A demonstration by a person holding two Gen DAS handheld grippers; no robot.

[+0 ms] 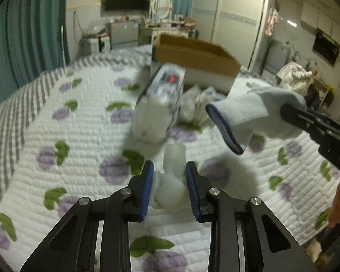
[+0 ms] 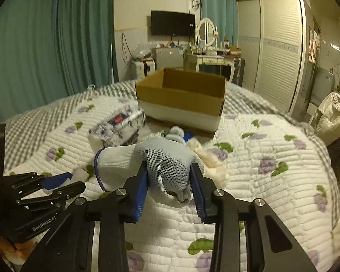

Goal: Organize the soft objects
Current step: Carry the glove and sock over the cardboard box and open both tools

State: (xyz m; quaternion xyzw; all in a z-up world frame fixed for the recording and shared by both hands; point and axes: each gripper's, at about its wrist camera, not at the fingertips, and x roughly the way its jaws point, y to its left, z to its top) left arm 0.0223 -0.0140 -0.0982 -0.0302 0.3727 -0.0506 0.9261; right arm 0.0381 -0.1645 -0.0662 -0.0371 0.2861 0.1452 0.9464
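I have a glove (image 2: 161,167) pinched in my right gripper (image 2: 168,190), lifted clear of the quilt (image 2: 260,181) in front of the cardboard box (image 2: 181,95). My left gripper (image 1: 168,188) is closed around a soft white lump (image 1: 172,181), down near the quilt, nearer me than the box. I judge both pieces are picked up and the carry to the box comes next: raise each above the rim, then let go inside. The glove's long axis runs roughly sideways, blue-edged cuff (image 2: 97,170) pointing left, fingers bunched between my pads. A patterned pack (image 2: 117,131) lies before the box.
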